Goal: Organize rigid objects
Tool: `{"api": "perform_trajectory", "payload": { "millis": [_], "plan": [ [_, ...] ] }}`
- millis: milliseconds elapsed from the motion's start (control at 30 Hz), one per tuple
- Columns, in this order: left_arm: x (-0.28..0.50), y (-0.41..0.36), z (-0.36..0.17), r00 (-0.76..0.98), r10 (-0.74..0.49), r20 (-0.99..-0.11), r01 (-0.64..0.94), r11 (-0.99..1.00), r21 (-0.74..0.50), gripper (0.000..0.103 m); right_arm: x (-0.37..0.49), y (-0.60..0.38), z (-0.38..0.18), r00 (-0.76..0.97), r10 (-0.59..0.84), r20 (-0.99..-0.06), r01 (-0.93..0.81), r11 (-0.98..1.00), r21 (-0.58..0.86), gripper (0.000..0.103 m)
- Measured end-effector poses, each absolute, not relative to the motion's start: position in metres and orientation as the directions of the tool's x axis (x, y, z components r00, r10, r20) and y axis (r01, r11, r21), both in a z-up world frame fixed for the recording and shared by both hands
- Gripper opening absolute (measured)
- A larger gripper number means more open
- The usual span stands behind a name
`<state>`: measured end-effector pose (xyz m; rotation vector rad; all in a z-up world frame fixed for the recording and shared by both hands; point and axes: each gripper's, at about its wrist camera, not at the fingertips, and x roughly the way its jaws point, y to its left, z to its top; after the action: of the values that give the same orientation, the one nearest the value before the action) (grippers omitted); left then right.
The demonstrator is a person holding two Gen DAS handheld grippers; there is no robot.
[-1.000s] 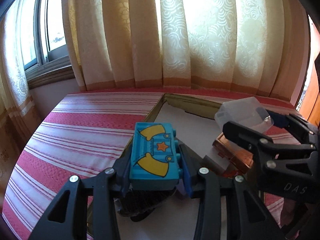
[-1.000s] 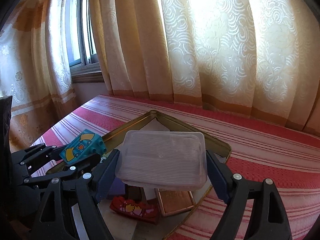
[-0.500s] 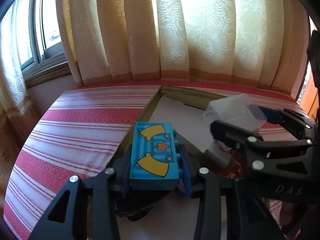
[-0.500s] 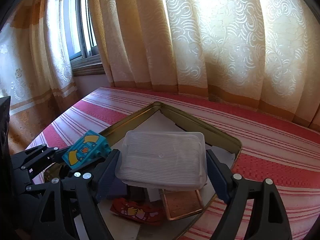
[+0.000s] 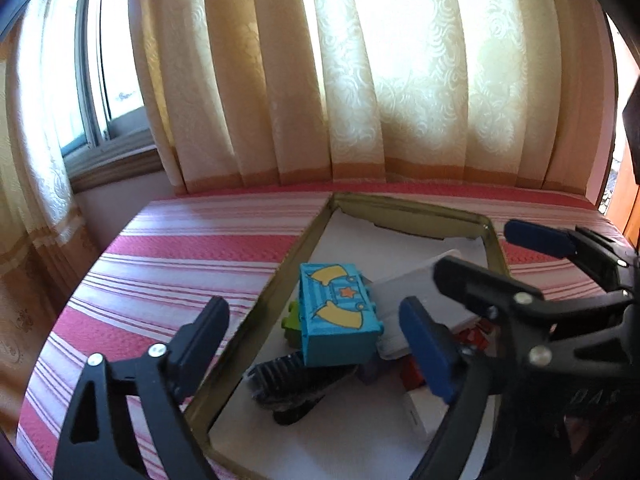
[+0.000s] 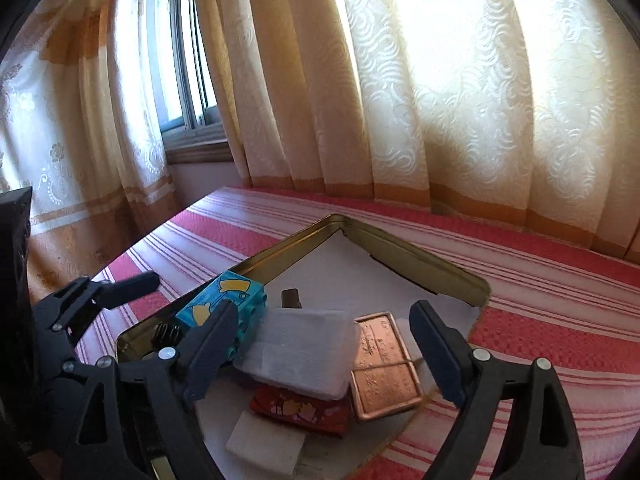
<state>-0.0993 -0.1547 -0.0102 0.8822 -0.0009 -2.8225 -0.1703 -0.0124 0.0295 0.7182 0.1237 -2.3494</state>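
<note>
A gold metal tray [image 5: 280, 276] [image 6: 400, 248] lined with white paper lies on the striped bed. In it the blue toy block [image 5: 336, 312] [image 6: 224, 308] with yellow shapes and a star rests tilted on a pile. My left gripper [image 5: 316, 340] hangs above it with its jaws opening, and the pads are clear of the block. The clear plastic box [image 6: 304, 344] [image 5: 416, 292] lies flat beside the block, on top of a red pouch. Over it my right gripper [image 6: 324, 344] [image 5: 504, 258] has its jaws opening too, with nothing pressed between them.
The tray also holds a copper tin [image 6: 384, 364], a red pouch [image 6: 296, 408], a white block [image 6: 264, 444], a black comb [image 5: 292, 384] and a green brick [image 5: 292, 320]. Red-and-white striped bedding [image 5: 180, 256] surrounds it. Curtains [image 5: 360, 80] and a window sill close the far side.
The left jaws have sprung wide and let go of the blue block, which now lies in the tray. The right jaws released the clear box, which dropped onto the pile.
</note>
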Motion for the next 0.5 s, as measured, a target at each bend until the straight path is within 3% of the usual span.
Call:
{"api": "perform_trajectory", "payload": {
  "millis": [67, 500],
  "plan": [
    [-0.089, -0.153, -0.006, -0.819, -0.193, -0.540, 0.189, -0.980, 0.063, 0.103, -0.164, -0.003, 0.031, -0.637, -0.578, -0.510, 0.619, -0.778, 0.108, 0.091],
    [-0.038, -0.143, 0.011, -0.845, -0.239, -0.478, 0.244, -0.968, 0.052, 0.103, -0.105, 0.047, 0.042, -0.736, -0.555, -0.386, 0.567, -0.818, 0.095, 0.096]
  ]
}}
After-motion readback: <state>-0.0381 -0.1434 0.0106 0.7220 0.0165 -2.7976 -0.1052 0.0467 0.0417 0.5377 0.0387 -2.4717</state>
